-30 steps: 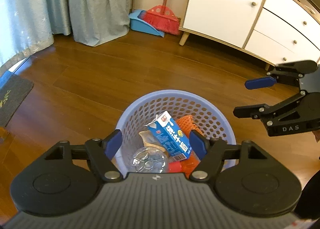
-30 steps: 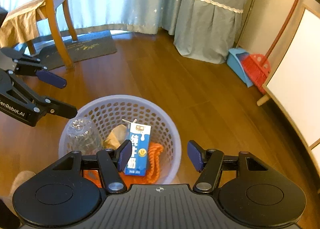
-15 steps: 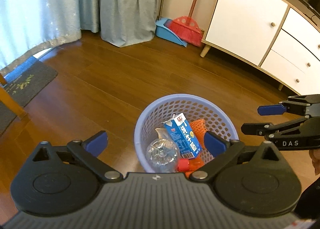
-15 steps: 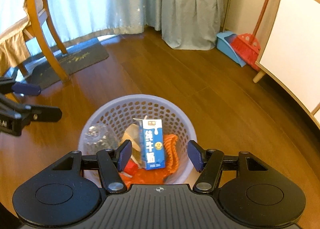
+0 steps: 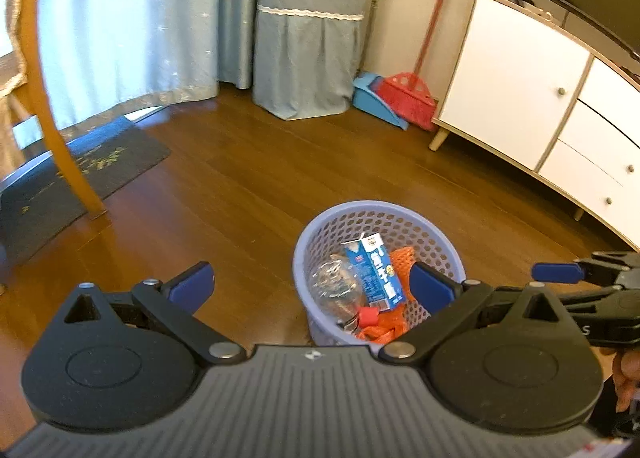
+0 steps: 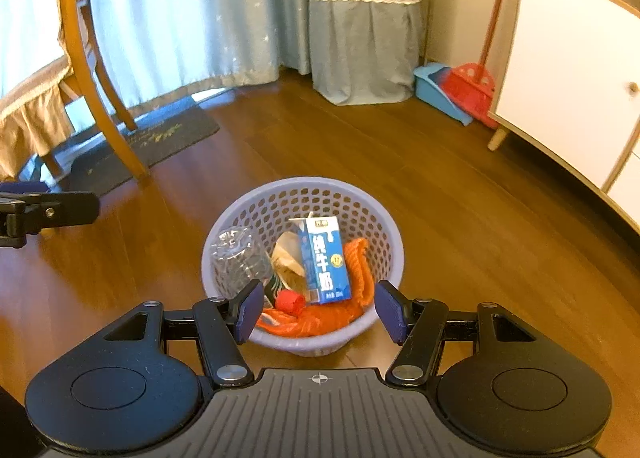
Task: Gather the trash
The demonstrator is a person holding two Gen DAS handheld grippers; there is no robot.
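Both grippers are hanging empty above the filled basket.

You are holding the right gripper [image 6: 318,312] nearer: the lavender basket [image 6: 384,217] is sitting on the wooden floor [image 6: 460,217] straight ahead of and below its fingers, which are standing apart and gripping nothing. Your left gripper [image 5: 310,286] is spread wider, also empty, and the basket [image 5: 400,209] is lying ahead toward its right finger [image 5: 430,284]. Inside, the blue milk carton [image 6: 324,260] is leaning upright, its long axis running from the near rim to the far rim, resting on orange netting [image 6: 356,266]; a crushed clear bottle [image 6: 238,258] is lying at the left wall, beside a red cap [image 6: 290,302]. I judge nothing loose is waiting on the visible floor, so collection looks close to done.
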